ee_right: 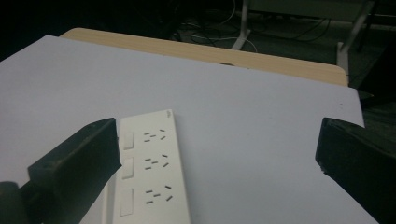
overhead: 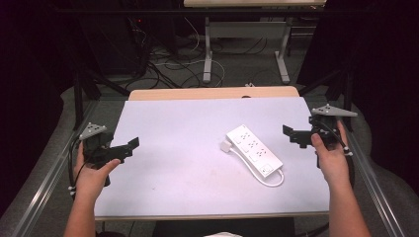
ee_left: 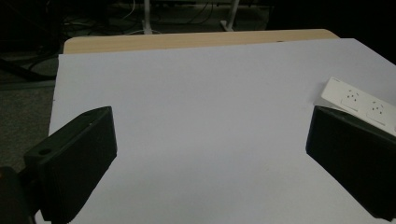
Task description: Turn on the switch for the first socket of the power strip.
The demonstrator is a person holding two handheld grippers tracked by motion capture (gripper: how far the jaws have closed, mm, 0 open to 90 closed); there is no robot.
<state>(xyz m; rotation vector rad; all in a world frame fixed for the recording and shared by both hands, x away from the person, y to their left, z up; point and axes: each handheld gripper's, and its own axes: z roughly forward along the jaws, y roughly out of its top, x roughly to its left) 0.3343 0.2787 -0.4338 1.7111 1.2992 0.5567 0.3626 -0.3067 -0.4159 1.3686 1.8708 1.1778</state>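
A white power strip (overhead: 253, 150) with three socket rows lies slanted on the white table cover (overhead: 173, 163), right of centre. Its short white cord (overhead: 272, 181) loops at the near end, and a small white block (overhead: 226, 146) sits against its far left side. My left gripper (overhead: 127, 148) is held over the cover's left edge, open and holding nothing. In the left gripper view the jaws (ee_left: 210, 128) stand wide apart, with the power strip (ee_left: 359, 100) at the far right. My right gripper (overhead: 292, 136) hovers at the right edge, open (ee_right: 217, 135), just right of the power strip (ee_right: 152, 172).
The wooden table edge (overhead: 212, 93) shows beyond the cover. Metal frame rails (overhead: 373, 173) run along both sides. Behind the table, another table's legs (overhead: 207, 54) and tangled cables (overhead: 168, 64) rest on the floor.
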